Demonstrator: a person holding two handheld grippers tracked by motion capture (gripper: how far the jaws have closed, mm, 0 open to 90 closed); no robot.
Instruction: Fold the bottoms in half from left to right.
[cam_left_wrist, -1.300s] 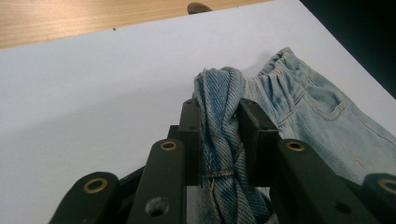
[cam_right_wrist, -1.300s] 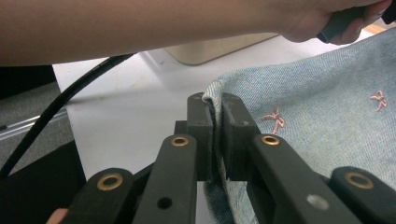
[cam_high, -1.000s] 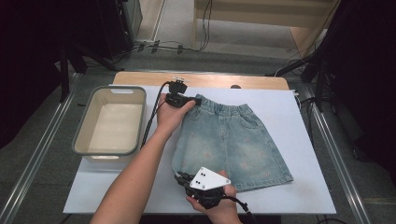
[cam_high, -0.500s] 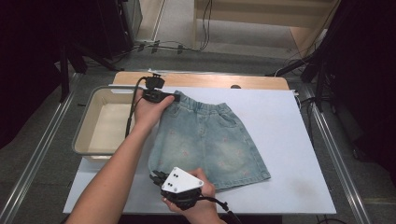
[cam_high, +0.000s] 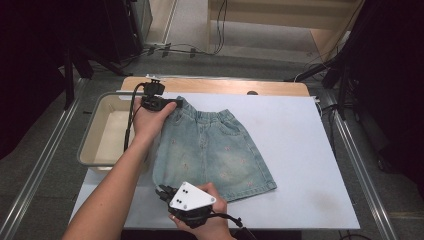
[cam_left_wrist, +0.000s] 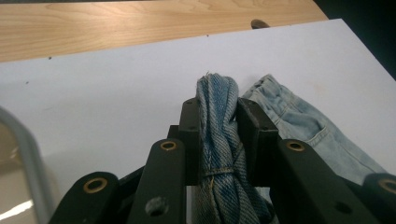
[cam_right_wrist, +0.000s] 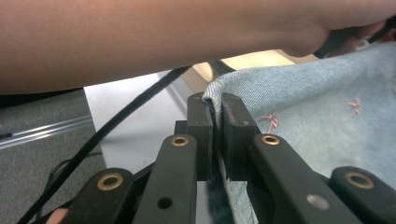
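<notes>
Pale blue denim shorts (cam_high: 212, 150) with small pink marks lie flat on the white mat (cam_high: 300, 150). My left gripper (cam_high: 176, 106) is shut on the far left corner of the waistband (cam_left_wrist: 217, 121), which bunches between the jaws. My right gripper (cam_high: 162, 192) is shut on the near left hem corner (cam_right_wrist: 215, 100), the thin edge pinched between the jaws. The person's left forearm (cam_right_wrist: 154, 37) crosses above the right gripper.
A beige plastic tub (cam_high: 100, 135) stands just left of the shorts, at the mat's left edge. A wooden board (cam_high: 225, 85) runs along the mat's far side. Metal rails (cam_high: 360, 165) border the table. The mat's right half is bare.
Both grippers have dragged the shorts leftward across the mat, toward the tub, keeping hold of the waistband corner and hem corner.
</notes>
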